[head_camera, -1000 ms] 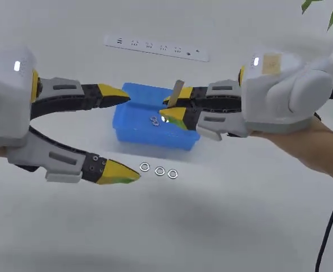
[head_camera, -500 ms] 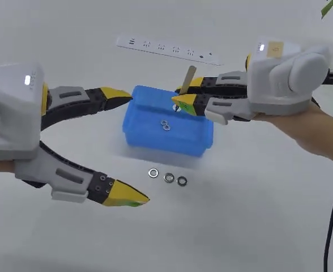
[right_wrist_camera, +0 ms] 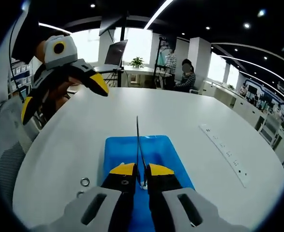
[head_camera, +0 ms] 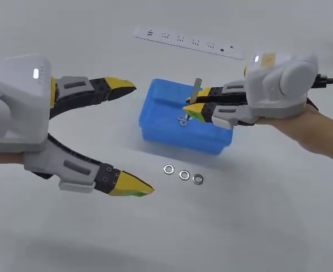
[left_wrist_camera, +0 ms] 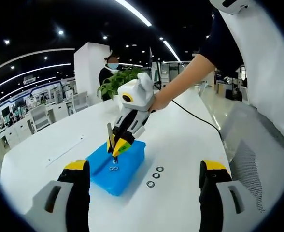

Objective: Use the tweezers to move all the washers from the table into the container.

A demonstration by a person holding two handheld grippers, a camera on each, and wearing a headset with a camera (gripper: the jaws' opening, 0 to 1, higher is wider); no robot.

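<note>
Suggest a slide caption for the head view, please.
Right hand-held gripper holds tweezers over the blue container; three washers lie on the table.

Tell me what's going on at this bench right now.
A person holds a two-jaw tool in each hand. The right tool is shut on the tweezers, which point down into the blue container, tips by the washers inside. Whether the tweezers grip one is unclear. Three washers lie in a row on the white table in front of the container, not yet moved. The left tool hangs open to the side, holding nothing.
</note>
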